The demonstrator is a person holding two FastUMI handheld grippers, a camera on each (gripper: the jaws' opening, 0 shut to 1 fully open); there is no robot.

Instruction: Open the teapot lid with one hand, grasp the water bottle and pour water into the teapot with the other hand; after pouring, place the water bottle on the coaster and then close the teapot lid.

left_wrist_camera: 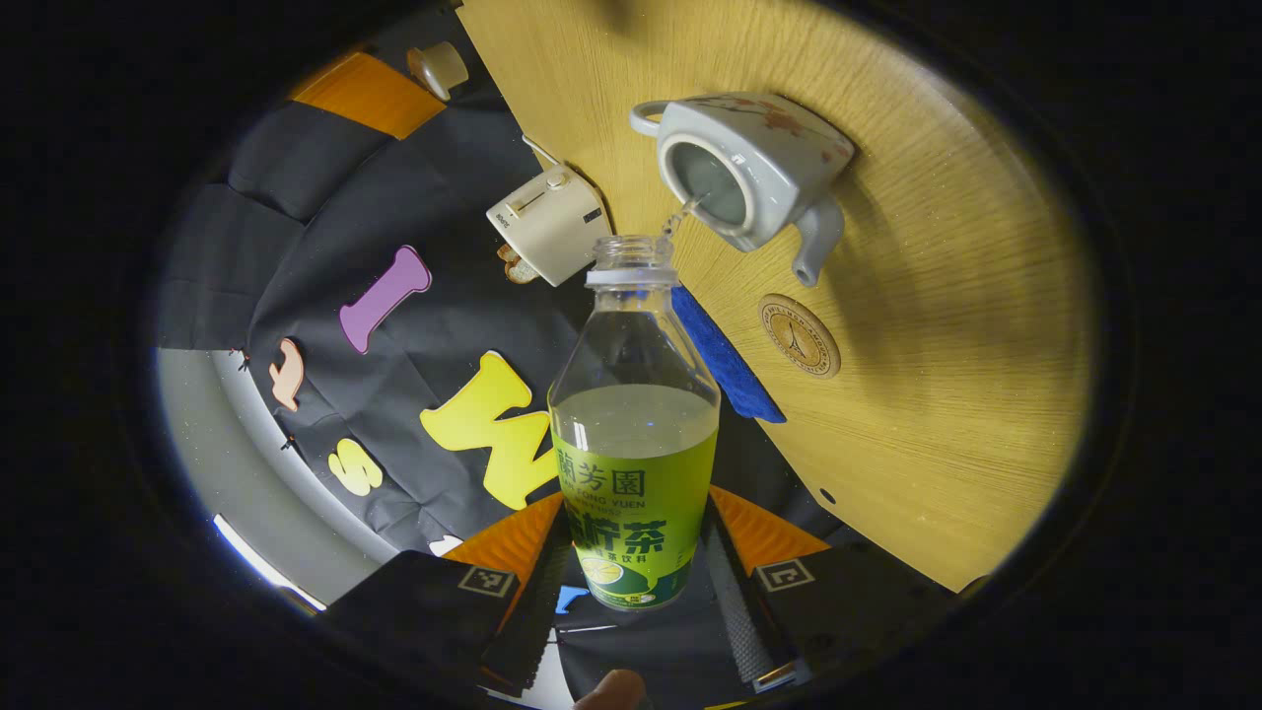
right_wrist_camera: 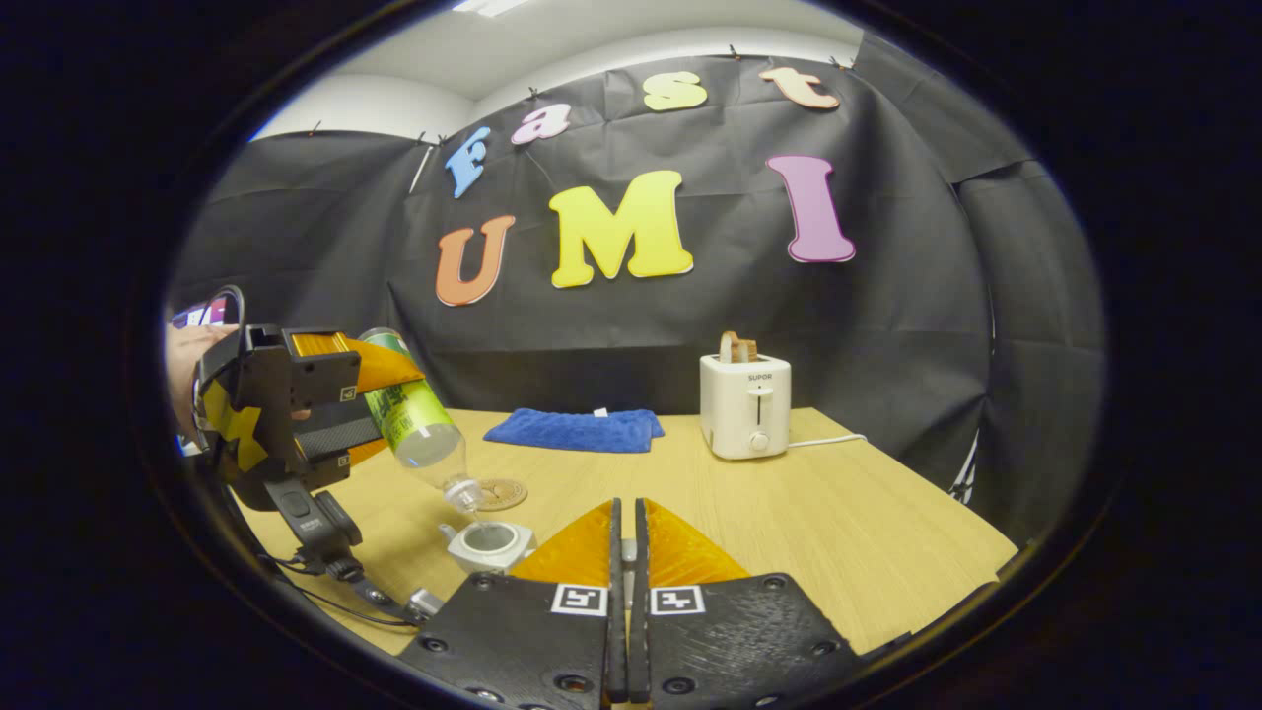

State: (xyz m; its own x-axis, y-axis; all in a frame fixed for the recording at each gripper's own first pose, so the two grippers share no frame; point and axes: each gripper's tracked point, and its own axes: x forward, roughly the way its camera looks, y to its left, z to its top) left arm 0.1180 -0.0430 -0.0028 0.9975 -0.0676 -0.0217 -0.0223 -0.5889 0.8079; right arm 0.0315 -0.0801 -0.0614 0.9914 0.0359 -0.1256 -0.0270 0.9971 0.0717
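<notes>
Wooden table; black-draped booth wall

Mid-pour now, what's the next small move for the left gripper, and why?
Probably hold the tilt a moment longer: the left gripper grips the water bottle, a thin stream runs from its mouth into the open teapot, and much liquid remains. Afterwards, upright it toward the coaster.
</notes>
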